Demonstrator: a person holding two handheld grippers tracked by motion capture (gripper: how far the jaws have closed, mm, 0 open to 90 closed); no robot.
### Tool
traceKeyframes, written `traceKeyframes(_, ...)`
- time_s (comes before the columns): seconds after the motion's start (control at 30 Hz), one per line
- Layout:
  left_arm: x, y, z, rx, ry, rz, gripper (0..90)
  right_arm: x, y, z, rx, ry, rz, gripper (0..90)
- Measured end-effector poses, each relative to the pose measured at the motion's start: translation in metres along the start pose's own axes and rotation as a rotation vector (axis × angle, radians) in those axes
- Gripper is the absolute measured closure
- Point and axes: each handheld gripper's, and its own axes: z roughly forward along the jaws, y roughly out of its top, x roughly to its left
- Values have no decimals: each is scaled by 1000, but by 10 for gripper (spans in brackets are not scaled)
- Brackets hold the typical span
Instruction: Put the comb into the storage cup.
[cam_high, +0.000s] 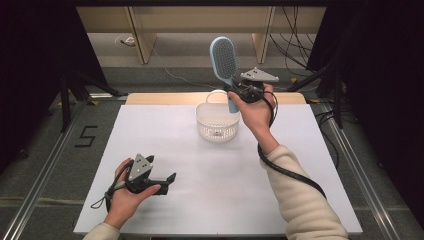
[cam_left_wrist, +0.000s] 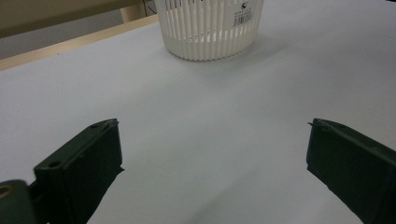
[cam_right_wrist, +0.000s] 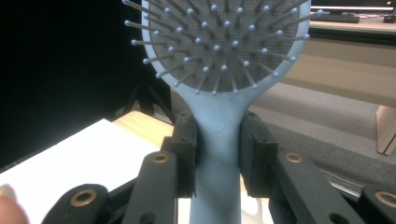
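High view: my right gripper (cam_high: 239, 91) holds a light-blue hairbrush (cam_high: 224, 58) upright above the far side of the table (cam_high: 165, 145), bristle head up, handle end hanging down just over the rim of the white slotted basket (cam_high: 217, 122). Basket stands on the white tabletop, near the far edge, approx. centre. Right gripper view: both black jaws press on the brush neck from either side, just below the bristle pad (cam_right_wrist: 219, 42); bristles w/ ball tips face the camera. My left gripper (cam_high: 167, 181) rests low on the near-left part of the table, well apart from basket & brush. Left gripper view: jaws stand wide, nothing btwn them, bare tabletop (cam_left_wrist: 210, 140) beneath; basket (cam_left_wrist: 208, 29) ahead w/ a barcode label on its wall. A black cable (cam_high: 287, 170) trails along my right forearm.
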Motion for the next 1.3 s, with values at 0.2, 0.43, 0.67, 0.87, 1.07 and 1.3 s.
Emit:
traceKeyframes(0.2, 0, 0, 0, 0, 0, -2, 29, 0, -1, 3, 2, -2, -1, 709)
traceKeyframes(0.43, 0, 0, 0, -1, 0, -2, 29, 1, -2, 6, 3, 0, -14, 709)
traceKeyframes(0.67, 0, 0, 0, -1, 0, -2, 29, 1, -4, 8, 6, 1, -27, 709)
traceKeyframes(0.87, 0, 0, 0, -1, 0, -2, 29, 2, -5, 10, 8, 5, -30, 709)
traceKeyframes(1.07, 0, 0, 0, -1, 1, 0, 29, 2, -7, 13, 8, 6, -26, 709)
traceKeyframes(1.3, 0, 0, 0, -1, -1, 0, 29, 2, -9, 15, 14, 8, -25, 709)
